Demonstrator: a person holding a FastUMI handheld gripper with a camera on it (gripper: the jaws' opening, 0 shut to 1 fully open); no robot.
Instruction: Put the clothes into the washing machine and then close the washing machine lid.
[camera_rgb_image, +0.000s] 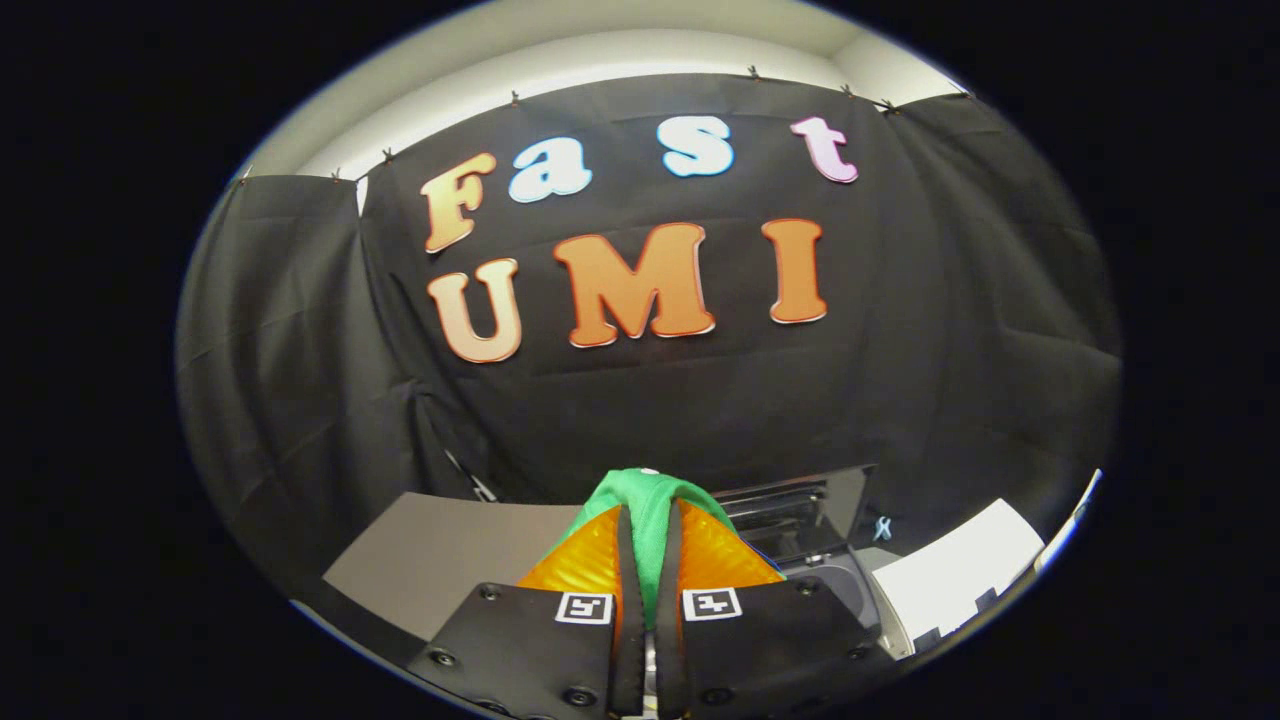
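We see the gripper (648, 525) held up, facing the black cloth wall (900, 330) of the booth. Its two fingers (590, 555) are drawn close together and pinch a green garment (648, 500) between them; both fingers press on the cloth. The green fabric bunches over the fingertips and runs down the narrow gap between the fingers toward the gripper body.

Each finger carries a small square black-and-white marker (584, 607) near its base. We note these are coded patterns, not readable text. We find no brand name or label legible on the garment or on the machine.

Beyond the fingers and a little to their right sits the washing machine (835, 575). Its dark glossy lid (800, 505) stands raised behind the opening, so the machine is open. The garment is still in the gripper, above and just short of the machine, not inside it.

To the left of the fingers lies a flat grey surface (440, 560). To the right of the machine we see a white surface (960, 580); what it belongs to we cannot tell.
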